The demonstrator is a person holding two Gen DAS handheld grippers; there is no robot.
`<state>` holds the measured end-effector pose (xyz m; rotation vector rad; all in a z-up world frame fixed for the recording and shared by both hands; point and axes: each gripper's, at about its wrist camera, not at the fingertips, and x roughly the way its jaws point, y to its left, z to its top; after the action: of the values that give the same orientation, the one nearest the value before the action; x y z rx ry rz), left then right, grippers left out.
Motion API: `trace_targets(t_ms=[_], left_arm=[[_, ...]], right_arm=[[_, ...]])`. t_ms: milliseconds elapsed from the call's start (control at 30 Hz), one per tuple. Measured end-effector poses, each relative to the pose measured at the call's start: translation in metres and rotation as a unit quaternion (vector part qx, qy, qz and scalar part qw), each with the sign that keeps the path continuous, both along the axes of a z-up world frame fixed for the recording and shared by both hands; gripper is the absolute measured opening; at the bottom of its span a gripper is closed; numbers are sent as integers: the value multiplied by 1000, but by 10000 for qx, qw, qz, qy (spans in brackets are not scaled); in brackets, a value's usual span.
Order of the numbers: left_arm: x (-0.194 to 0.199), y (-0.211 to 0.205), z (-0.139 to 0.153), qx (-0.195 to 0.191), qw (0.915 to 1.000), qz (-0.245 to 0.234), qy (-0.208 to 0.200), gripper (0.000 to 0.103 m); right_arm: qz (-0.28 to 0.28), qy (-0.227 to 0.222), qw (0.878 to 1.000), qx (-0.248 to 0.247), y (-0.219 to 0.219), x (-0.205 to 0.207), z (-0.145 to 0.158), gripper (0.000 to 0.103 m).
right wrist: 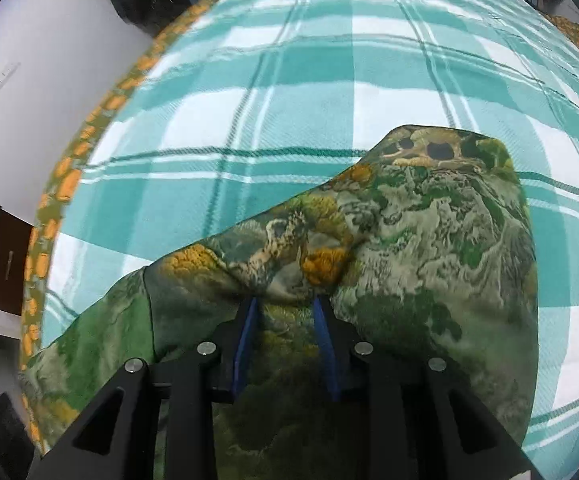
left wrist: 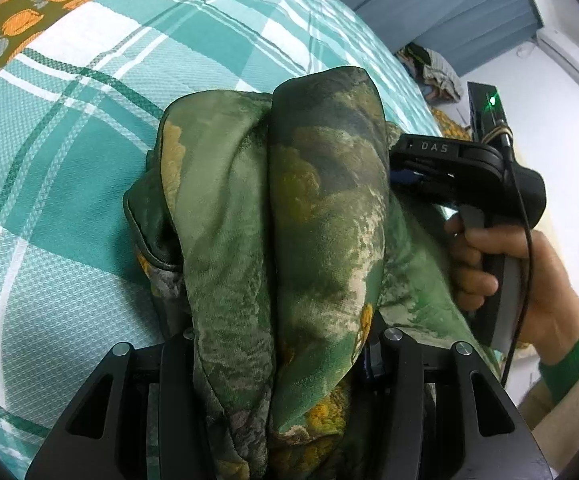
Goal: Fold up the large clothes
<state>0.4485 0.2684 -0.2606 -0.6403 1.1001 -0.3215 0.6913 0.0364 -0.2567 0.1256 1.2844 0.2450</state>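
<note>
A large green garment (left wrist: 281, 216) with a mottled yellow and grey print is bunched between my left gripper's (left wrist: 277, 320) fingers, which it hides; the gripper is shut on it. The cloth hangs in thick folds above the teal plaid blanket (left wrist: 69, 160). In the right wrist view the same garment (right wrist: 429, 232) spreads ahead over the blanket (right wrist: 289, 100). My right gripper (right wrist: 285, 304) holds a fold of it between its blue pads (right wrist: 325, 332). The right gripper's body (left wrist: 461, 168), held by a hand, shows at the right of the left wrist view, beside the cloth.
The blanket covers a bed with an olive, orange-flowered border (left wrist: 21, 20) (right wrist: 61, 188). A pile of other clothes (left wrist: 437, 72) lies at the bed's far end. A white wall (right wrist: 49, 60) and a dark wooden piece of furniture (right wrist: 1, 252) stand left of the bed.
</note>
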Motion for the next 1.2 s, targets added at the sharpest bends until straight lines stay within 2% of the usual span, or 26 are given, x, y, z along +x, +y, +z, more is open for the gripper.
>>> trace_targets(t_ms=[100, 167, 233, 367, 533, 600, 700, 867, 933, 1000, 1033, 1100, 1200], left_arm=[[2, -3, 3, 38, 10000, -49, -8, 49], [2, -2, 5, 46, 10000, -65, -9, 49], [3, -2, 6, 45, 10000, -76, 0, 49], [6, -1, 8, 90, 9999, -88, 21, 49], [7, -2, 12, 164, 9998, -91, 50, 49], [8, -3, 13, 191, 9997, -94, 75, 50], [10, -3, 13, 241, 9996, -101, 131, 50], [15, -7, 19, 345, 9988, -166, 319, 54], [11, -8, 31, 425, 9981, -216, 385, 54], [4, -5, 45, 282, 9984, -315, 377, 54], [0, -2, 49, 294, 9984, -331, 349, 58], [-13, 10, 60, 552, 9981, -204, 176, 67], [-30, 36, 66, 469, 9988, 89, 60, 73]], right_arm=[[60, 38, 9999, -85, 3, -3, 9, 29], [315, -130, 9993, -160, 8, -18, 25, 31], [841, -394, 9956, -149, 16, -46, 44, 31], [1645, -723, 9832, 316, 21, -124, 72, 31], [2069, -968, 9708, 733, 29, -197, 84, 31], [2195, -1068, 9670, 729, 36, -212, 84, 31], [2236, -997, 9673, 667, 44, -219, 70, 31], [2131, -570, 9721, 793, 38, -212, 35, 30], [2152, -609, 9717, 756, 37, -214, 31, 29], [2193, -714, 9708, 656, 39, -219, 32, 29], [2204, -750, 9705, 626, 39, -221, 32, 29], [2239, -826, 9694, 573, 40, -225, 31, 29], [2185, -851, 9702, 601, 39, -226, 31, 30]])
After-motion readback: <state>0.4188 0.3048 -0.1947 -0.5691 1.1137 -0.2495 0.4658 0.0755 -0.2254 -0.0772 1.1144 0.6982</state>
